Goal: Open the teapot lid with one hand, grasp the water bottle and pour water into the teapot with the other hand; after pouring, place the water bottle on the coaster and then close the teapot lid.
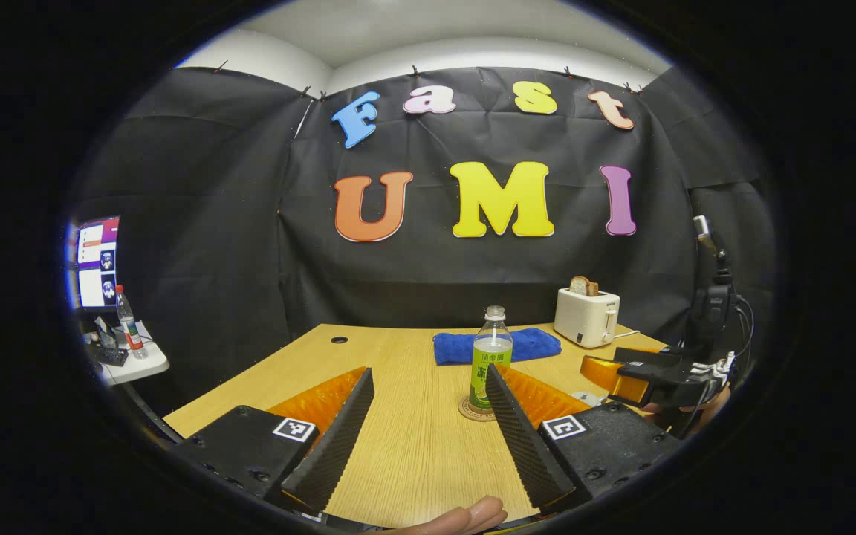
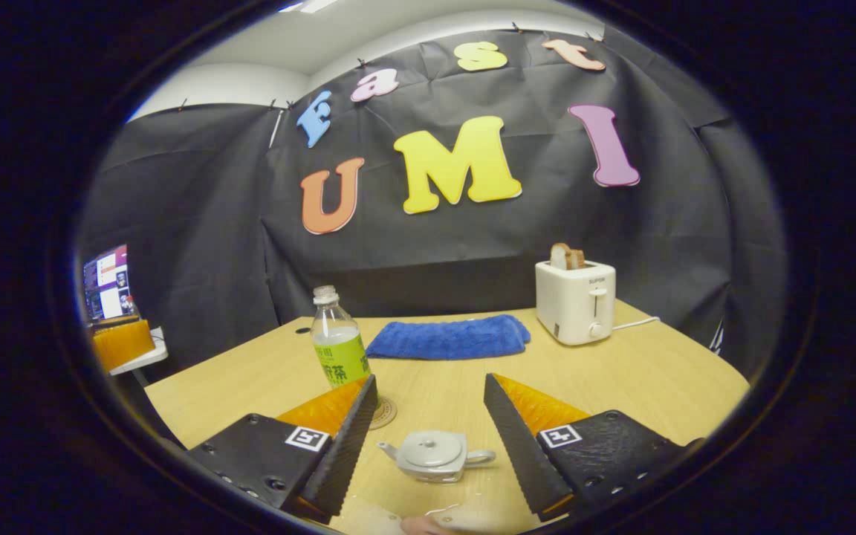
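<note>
Presently both hand-held grippers, left [image 1: 428, 386] and right [image 2: 428, 394], stand released (ridged fingers apart); clear plastic water bottle [image 1: 490, 360] upright on round coaster [image 1: 472, 411], squat lidded teapot [image 2: 434, 455] on wood-grain worktop [image 2: 643, 379].

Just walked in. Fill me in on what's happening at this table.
A person holds a two-finger gripper in each hand over a wooden table. Both the left gripper and the right gripper are open and hold nothing. The water bottle stands upright on the coaster, ahead of the left gripper. The small teapot sits between the right gripper's fingers with its lid on, untouched. Farther back lie a blue towel and a toaster with bread in it.
</note>
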